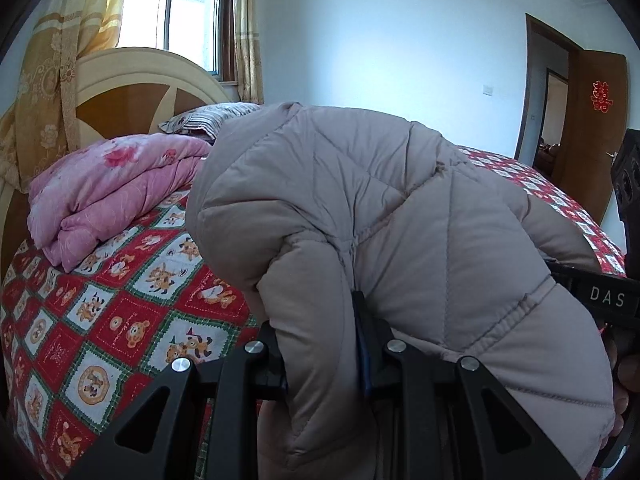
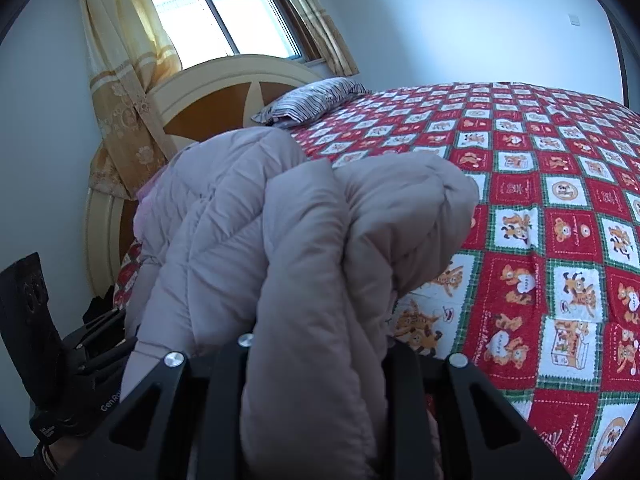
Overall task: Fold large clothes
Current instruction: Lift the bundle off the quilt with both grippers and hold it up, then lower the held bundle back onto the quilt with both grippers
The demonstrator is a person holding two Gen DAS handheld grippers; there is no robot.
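Observation:
A beige quilted puffer jacket (image 1: 400, 208) hangs bunched between both grippers above the bed. My left gripper (image 1: 320, 344) is shut on a thick fold of the jacket, which fills the gap between its black fingers. My right gripper (image 2: 316, 352) is shut on another thick fold of the jacket (image 2: 304, 240), which drapes over and hides its fingertips. The right gripper also shows at the right edge of the left wrist view (image 1: 600, 300), and the left gripper shows at the lower left of the right wrist view (image 2: 92, 340).
The bed has a red and white cartoon-patterned cover (image 2: 540, 220). A folded pink quilt (image 1: 112, 188) and a striped pillow (image 1: 208, 118) lie near the cream headboard (image 1: 132, 76). A curtained window (image 2: 224, 16) is behind it. A brown door (image 1: 592, 120) stands open at right.

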